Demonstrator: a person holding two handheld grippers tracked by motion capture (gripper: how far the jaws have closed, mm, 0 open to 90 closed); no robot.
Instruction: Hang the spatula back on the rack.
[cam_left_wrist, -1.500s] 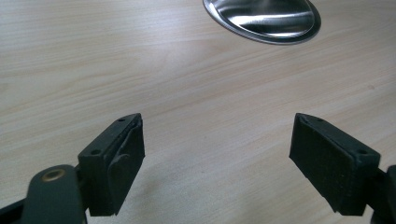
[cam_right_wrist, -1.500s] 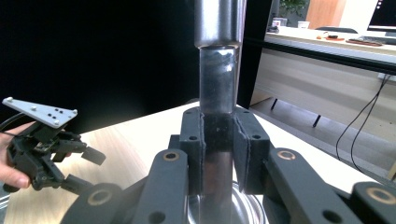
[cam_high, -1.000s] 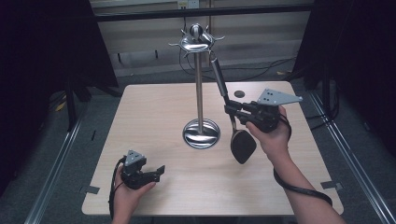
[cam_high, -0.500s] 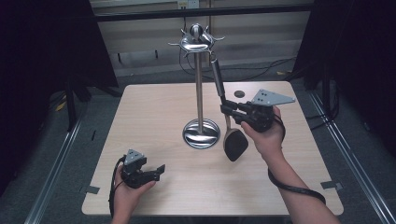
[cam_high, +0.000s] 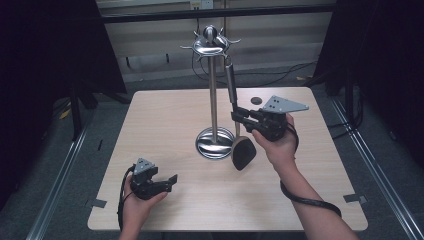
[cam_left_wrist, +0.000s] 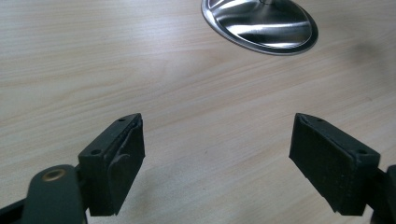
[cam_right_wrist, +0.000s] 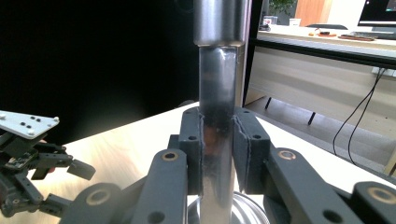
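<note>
Right hand-held gripper (cam_high: 239, 116) is clamping the shaft of a long-handled spatula (cam_high: 243, 152), and the right gripper view is showing both pads pressing tight against that shiny metal shaft (cam_right_wrist: 217, 140) from either side. The spatula is hanging from a hook at the top of the metal utensil stand (cam_high: 213, 85), its handle slanting down to the right of the pole, its black head dangling just above the counter (cam_high: 165, 115) and just beside the stand's round base (cam_high: 214, 145), on the side nearer the right edge. The stand is sitting near the middle of the counter. A small dark disc (cam_high: 256, 100) is lying near the far edge, behind the right hand (cam_high: 277, 145).

Left hand-held gripper (cam_high: 165, 182) is resting low by the near left corner, jaws standing wide apart with nothing between them; its own view is looking across bare wood towards the stand's polished base (cam_left_wrist: 261, 23). The left hand (cam_high: 137, 205) is cupping it from behind, well apart from the spatula.
</note>
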